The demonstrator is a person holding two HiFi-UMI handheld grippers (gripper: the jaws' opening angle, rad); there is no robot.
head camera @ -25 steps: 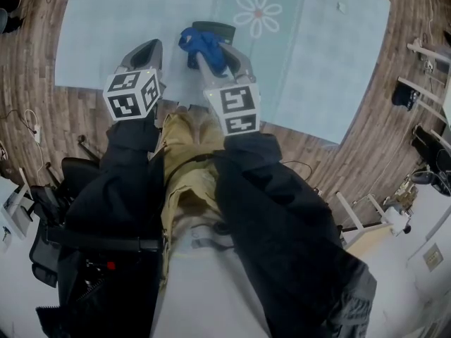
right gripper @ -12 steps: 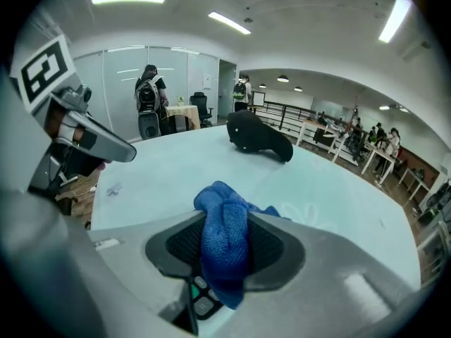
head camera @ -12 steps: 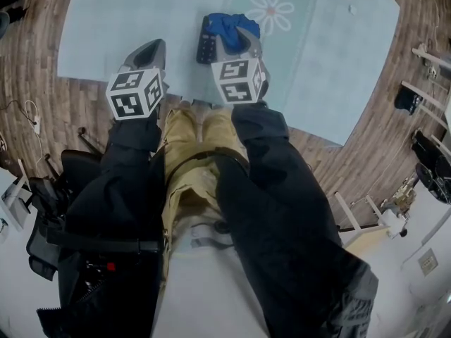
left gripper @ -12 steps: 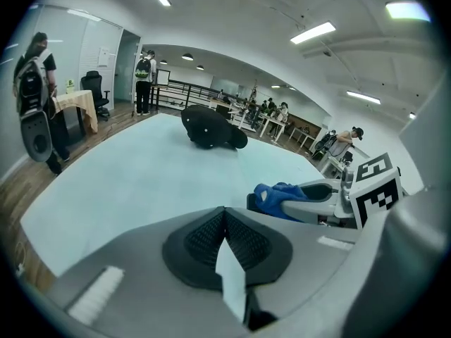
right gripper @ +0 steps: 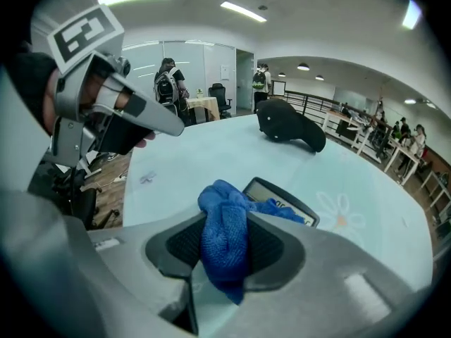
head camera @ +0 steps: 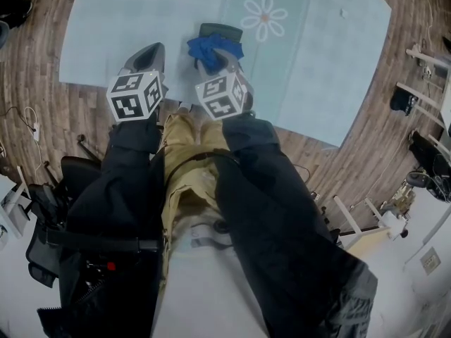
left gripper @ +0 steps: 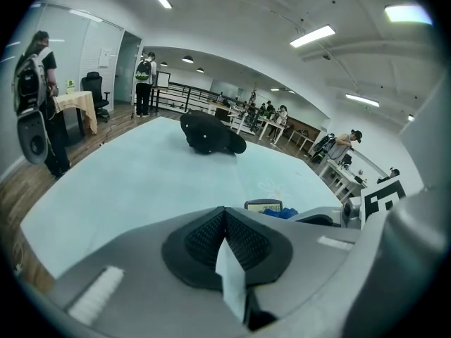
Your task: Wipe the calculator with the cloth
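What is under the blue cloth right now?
The calculator lies under the cloth, which the right gripper clamps. Its display end shows beyond the cloth; the rest of it is covered.

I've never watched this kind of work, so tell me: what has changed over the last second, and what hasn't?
The right gripper swept the blue cloth out towards the flower print, then drew it back across the calculator. Its fingers kept hold of the cloth. The left gripper stayed shut and idle beside it; the calculator seems not to have shifted.
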